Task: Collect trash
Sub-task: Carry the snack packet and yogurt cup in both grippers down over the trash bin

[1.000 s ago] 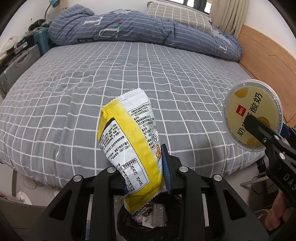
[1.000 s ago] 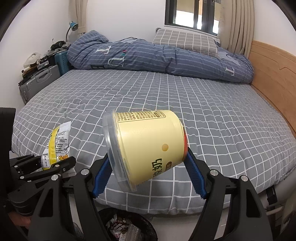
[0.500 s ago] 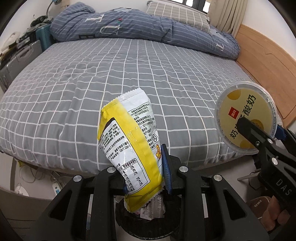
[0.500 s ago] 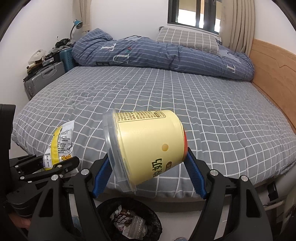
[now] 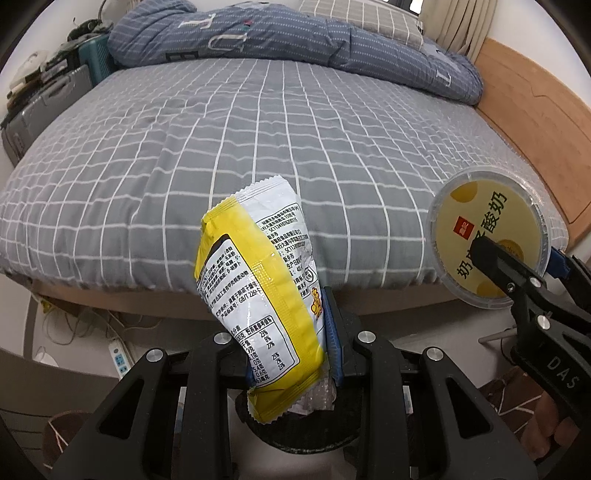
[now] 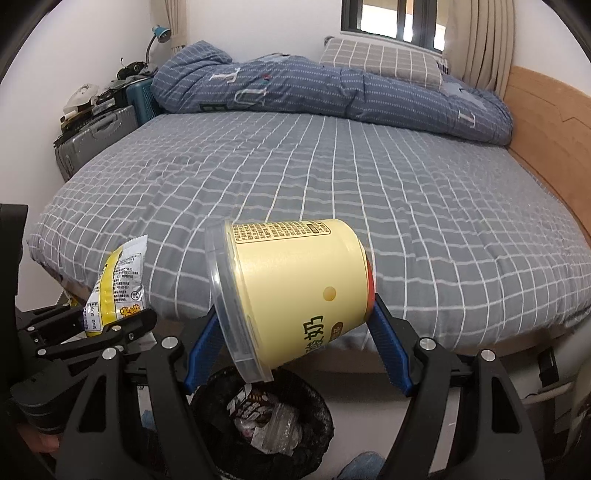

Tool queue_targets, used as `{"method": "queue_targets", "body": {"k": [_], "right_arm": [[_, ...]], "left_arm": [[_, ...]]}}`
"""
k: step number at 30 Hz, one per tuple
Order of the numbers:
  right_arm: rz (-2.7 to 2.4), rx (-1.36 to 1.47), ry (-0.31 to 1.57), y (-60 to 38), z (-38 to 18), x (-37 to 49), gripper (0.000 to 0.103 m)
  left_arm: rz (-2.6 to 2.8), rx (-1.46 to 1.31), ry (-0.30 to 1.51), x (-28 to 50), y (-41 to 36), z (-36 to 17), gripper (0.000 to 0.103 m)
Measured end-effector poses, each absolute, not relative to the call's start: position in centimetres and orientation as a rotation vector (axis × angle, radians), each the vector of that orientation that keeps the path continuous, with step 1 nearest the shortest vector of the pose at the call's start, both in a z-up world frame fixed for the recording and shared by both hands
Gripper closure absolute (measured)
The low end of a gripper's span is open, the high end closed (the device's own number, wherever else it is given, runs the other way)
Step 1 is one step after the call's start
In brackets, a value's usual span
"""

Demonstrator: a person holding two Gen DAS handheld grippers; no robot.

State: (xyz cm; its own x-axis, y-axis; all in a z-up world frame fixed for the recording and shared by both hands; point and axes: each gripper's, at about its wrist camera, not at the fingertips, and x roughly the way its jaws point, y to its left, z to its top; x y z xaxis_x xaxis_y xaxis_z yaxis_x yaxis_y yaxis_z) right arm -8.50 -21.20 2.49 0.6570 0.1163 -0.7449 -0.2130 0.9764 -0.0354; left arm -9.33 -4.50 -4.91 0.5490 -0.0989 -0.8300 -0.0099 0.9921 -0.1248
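Bin (image 6: pixel 266 424) nearer; cup (image 6: pixel 291 291) between right pads.

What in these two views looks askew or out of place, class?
The yogurt tub lies tipped on its side in the right tool, lid leftward. The snack wrapper leans crumpled in the left tool. Nothing has spilled.

a bed (image 6: pixel 332 177) with a grey white-checked cover fills the room, a rumpled blue duvet (image 6: pixel 332 92) and checked pillow (image 6: pixel 380 62) at its far end. wooden headboard (image 6: pixel 546 122) on the right, curtained window (image 6: pixel 391 18) behind, suitcases (image 6: pixel 96 140) by the white left wall.
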Motion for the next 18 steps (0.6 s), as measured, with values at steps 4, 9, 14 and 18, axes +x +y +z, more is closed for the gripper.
{"method": "queue_targets", "body": {"k": [4, 9, 14, 18], "right_arm": [[0.178, -0.117, 0.864, -21.4, 1.6, -9.4, 0.032], [0.161, -0.115, 0.910, -21.5, 0.1, -10.8, 0.032], [0.146, -0.098, 0.953, -21.7, -1.1, -12.1, 0.032], [0.146, -0.088, 0.992, -21.6, -2.5, -13.1, 0.032]], "left_arm": [[-0.051, -0.118, 1.009, -10.4, -4.6, -5.6, 0.075], [-0.043, -0.115, 1.040, -11.9, -4.5, -6.6, 0.075], [-0.022, -0.112, 1.069, -13.3, -4.0, -7.4, 0.075], [-0.012, -0.114, 1.106, -14.1, -3.5, -9.1, 0.075]]}}
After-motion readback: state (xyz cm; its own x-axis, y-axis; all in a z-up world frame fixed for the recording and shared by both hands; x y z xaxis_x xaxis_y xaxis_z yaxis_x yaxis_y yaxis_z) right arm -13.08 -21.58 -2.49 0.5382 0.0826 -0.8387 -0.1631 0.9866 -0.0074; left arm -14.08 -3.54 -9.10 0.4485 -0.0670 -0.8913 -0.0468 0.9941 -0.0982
